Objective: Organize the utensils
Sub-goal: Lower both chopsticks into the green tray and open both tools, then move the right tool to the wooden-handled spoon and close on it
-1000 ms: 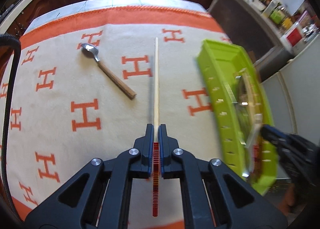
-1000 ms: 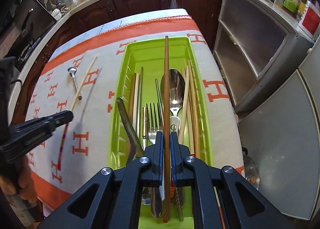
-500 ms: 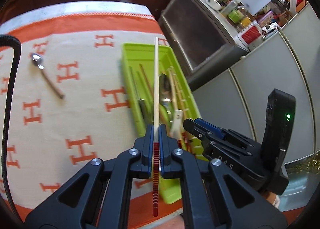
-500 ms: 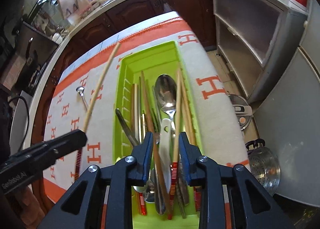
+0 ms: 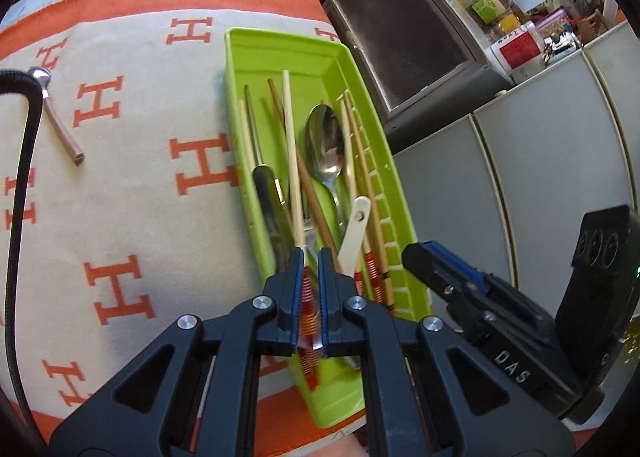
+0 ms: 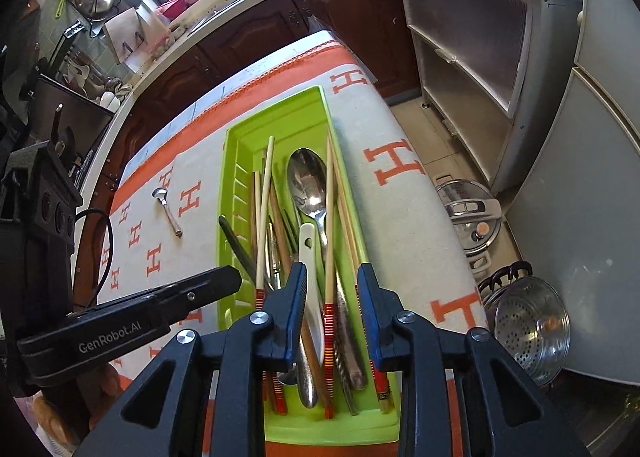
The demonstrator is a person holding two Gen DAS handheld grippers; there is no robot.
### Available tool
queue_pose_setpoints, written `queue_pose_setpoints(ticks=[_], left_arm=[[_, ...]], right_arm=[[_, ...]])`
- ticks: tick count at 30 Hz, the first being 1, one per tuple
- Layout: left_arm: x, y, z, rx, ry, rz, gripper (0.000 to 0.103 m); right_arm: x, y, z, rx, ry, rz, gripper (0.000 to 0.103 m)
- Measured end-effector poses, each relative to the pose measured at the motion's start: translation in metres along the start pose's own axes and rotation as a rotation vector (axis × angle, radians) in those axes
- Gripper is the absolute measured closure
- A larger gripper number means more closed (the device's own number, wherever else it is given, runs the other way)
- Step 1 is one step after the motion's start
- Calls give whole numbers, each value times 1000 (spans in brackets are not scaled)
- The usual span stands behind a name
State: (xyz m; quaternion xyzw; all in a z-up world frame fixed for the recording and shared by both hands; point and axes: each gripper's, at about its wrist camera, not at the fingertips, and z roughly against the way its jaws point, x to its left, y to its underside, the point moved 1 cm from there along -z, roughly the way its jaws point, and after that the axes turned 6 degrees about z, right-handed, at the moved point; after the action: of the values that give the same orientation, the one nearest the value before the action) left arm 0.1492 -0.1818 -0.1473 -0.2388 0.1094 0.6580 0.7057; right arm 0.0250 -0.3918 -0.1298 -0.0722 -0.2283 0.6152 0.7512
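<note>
A lime green utensil tray point(image 5: 240, 57) point(image 6: 312, 105) lies on the H-patterned cloth and holds several chopsticks, a large metal spoon point(image 5: 325, 145) point(image 6: 308, 181), a fork and a white-handled utensil. My left gripper point(image 5: 309, 277) point(image 6: 236, 277) is over the tray's near end, its jaws slightly parted around a pale chopstick with a red-banded end point(image 5: 291, 161) point(image 6: 264, 217) that lies along the tray. My right gripper point(image 6: 332, 285) point(image 5: 412, 253) is open and empty above the tray's near end. A small spoon with a wooden handle point(image 5: 60, 117) point(image 6: 170, 213) lies on the cloth to the left.
The table's right edge drops off beside the tray. On the floor to the right stand a pressure cooker point(image 6: 474, 217) and a steel colander pot point(image 6: 528, 325). Grey cabinets point(image 5: 520, 161) stand to the right. A black cable point(image 5: 20, 177) runs along the left.
My left gripper carried the chopstick from over the cloth to the tray and lowered it in, its jaws easing apart. My right gripper let go of its brown chopstick in the tray and opened wide.
</note>
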Motion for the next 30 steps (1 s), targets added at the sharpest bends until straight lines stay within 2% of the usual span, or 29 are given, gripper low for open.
queue_pose_setpoints(ticks=[7, 15, 24, 30], left_arm=[[22, 5, 24, -29, -53, -11, 100], [69, 11, 59, -80, -172, 6, 100], [121, 13, 100, -149, -272, 37, 99], [156, 5, 131, -206, -296, 86, 98]], right_arm=[[24, 1, 2, 0, -19, 57, 77], [58, -1, -4, 20, -50, 135, 77], [116, -13, -8, 28, -85, 251, 77], [162, -31, -16, 27, -98, 328, 77]])
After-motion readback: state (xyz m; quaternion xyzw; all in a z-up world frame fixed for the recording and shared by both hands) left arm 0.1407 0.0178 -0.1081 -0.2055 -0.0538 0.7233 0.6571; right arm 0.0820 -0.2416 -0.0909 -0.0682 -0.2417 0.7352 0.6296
